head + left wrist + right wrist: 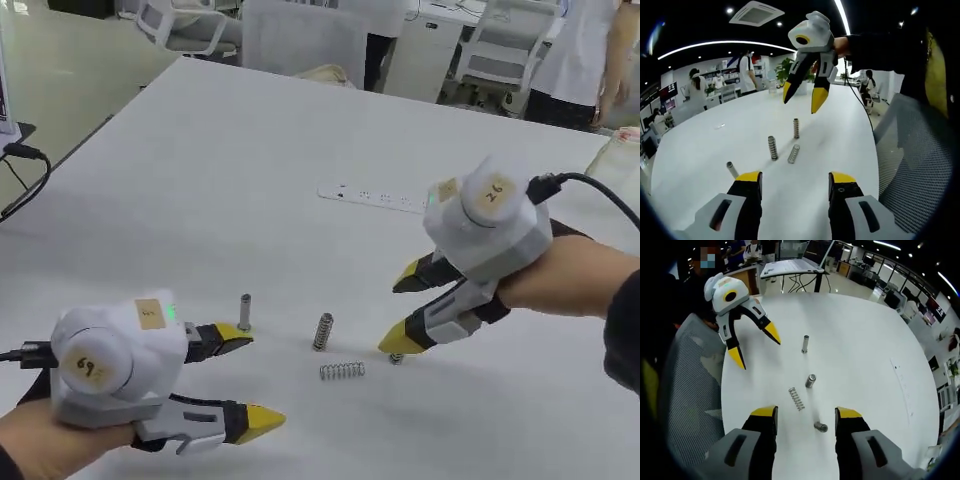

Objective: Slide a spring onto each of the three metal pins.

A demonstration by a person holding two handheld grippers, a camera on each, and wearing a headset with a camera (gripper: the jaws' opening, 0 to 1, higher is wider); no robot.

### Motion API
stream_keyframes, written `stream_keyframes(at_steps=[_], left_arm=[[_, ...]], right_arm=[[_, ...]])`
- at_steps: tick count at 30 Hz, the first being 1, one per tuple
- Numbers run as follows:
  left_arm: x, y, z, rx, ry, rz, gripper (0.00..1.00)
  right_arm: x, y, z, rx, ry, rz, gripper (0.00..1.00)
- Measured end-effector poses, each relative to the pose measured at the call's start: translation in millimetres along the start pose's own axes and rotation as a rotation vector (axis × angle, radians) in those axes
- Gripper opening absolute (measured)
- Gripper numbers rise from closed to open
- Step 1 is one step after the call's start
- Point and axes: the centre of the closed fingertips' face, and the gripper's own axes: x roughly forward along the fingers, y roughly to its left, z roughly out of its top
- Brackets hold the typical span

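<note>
Metal spring: loose silver coil, flat on white table, between the grippers.
Middle pin: upright, spring-sleeved.
Left pin: bare.
Left gripper: jaws apart, empty.
Right gripper: jaws apart, empty.

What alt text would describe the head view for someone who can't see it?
The left gripper and right gripper, both hand-held and open, hover over a white table. Between them stand a bare metal pin and a pin wearing a spring; a loose spring lies flat nearby.
</note>
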Motion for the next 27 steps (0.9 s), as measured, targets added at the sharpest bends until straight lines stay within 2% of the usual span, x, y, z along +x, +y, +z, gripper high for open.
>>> stream_keyframes(at_steps=[6, 14, 27], left_arm=[[8.1, -2.1, -0.3, 0.004, 0.004, -0.026, 0.48], [19.5, -4.6, -0.6, 0.015, 0.014, -0.056, 0.47], [37.8, -10.8, -3.3, 0.028, 0.044, -0.113, 0.45]], right_arm=[[-6.5, 4.6, -13.4, 0.031, -0.003, -0.014, 0.44], [-6.5, 10.1, -34.4, 0.093, -0.005, -0.020, 0.43], [-1.4, 21.0, -74.8, 0.238, -0.028, -0.034, 0.43]])
